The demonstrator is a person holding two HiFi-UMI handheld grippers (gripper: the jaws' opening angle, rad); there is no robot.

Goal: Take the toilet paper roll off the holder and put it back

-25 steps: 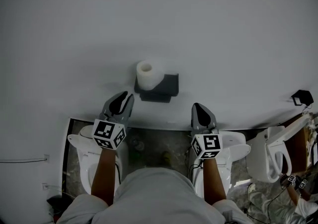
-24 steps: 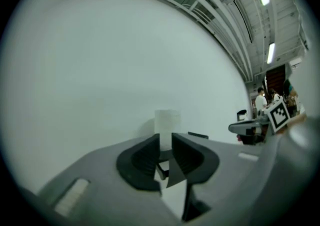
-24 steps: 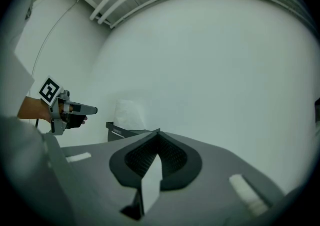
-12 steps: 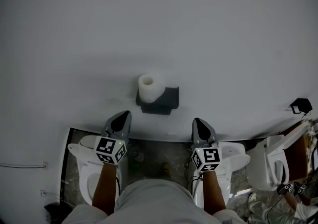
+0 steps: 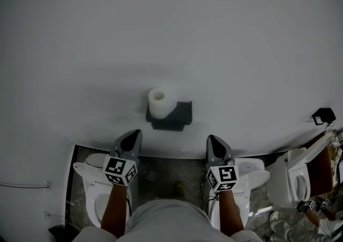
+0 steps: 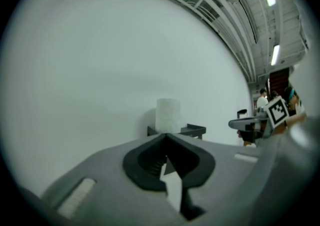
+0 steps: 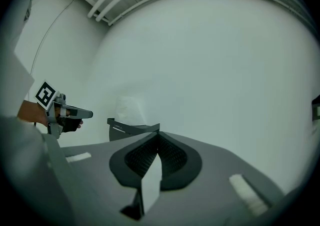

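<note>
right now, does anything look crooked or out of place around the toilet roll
Nothing stands out. The roll stands upright at the left end of the holder, which looks level on the wall. No loose tail, tear or damage shows.

My left gripper point(image 5: 133, 134) and right gripper point(image 5: 213, 139) are matt grey wedges with dark ribbed fingers point(image 7: 173, 158). Each carries a cube point(image 5: 120, 170) of black-and-white square markers. My top point(image 5: 171, 218) is pale grey.
</note>
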